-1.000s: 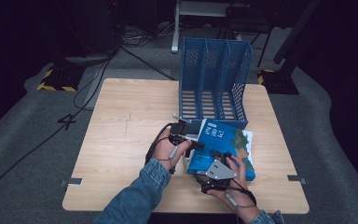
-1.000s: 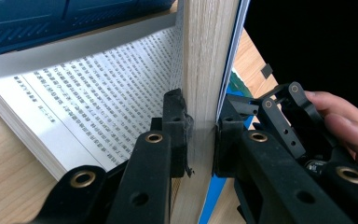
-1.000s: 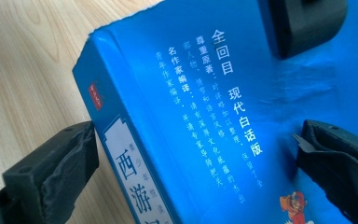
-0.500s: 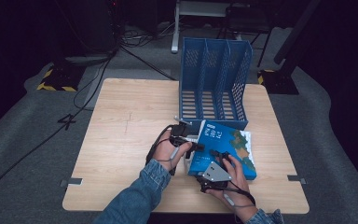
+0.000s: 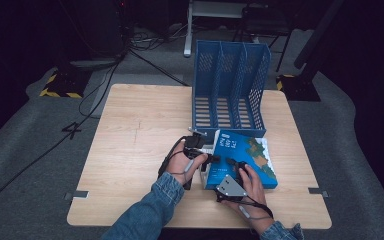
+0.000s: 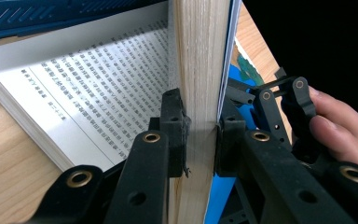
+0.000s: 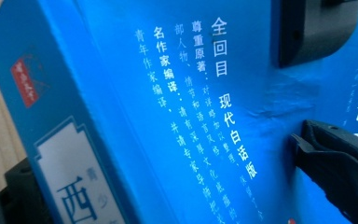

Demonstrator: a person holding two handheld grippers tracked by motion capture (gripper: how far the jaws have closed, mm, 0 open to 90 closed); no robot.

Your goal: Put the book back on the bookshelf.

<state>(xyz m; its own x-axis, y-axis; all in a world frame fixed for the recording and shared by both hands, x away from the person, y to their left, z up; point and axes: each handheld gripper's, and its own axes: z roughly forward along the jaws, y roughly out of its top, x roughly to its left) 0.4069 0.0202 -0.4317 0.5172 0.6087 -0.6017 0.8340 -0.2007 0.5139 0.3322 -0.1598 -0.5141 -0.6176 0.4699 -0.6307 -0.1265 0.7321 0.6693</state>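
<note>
A thick blue book (image 5: 250,155) lies on the wooden table (image 5: 135,125), just in front of the blue file rack. My left gripper (image 5: 211,159) is at the book's left edge. In the left gripper view it (image 6: 200,140) is shut on an upright sheaf of pages (image 6: 198,70) with the blue cover behind, and an open printed page (image 6: 102,84) lies flat beside them. My right gripper (image 5: 234,165) rests on the cover's near left part. Close up, one of its fingers (image 7: 335,158) presses into the creased blue cover (image 7: 168,116). How wide its jaws stand is unclear.
A blue perforated file rack (image 5: 230,85) with three slots stands upright at the table's far middle, right behind the book. Bare wood stretches to the left. Cables and dark equipment lie on the floor beyond the far edge.
</note>
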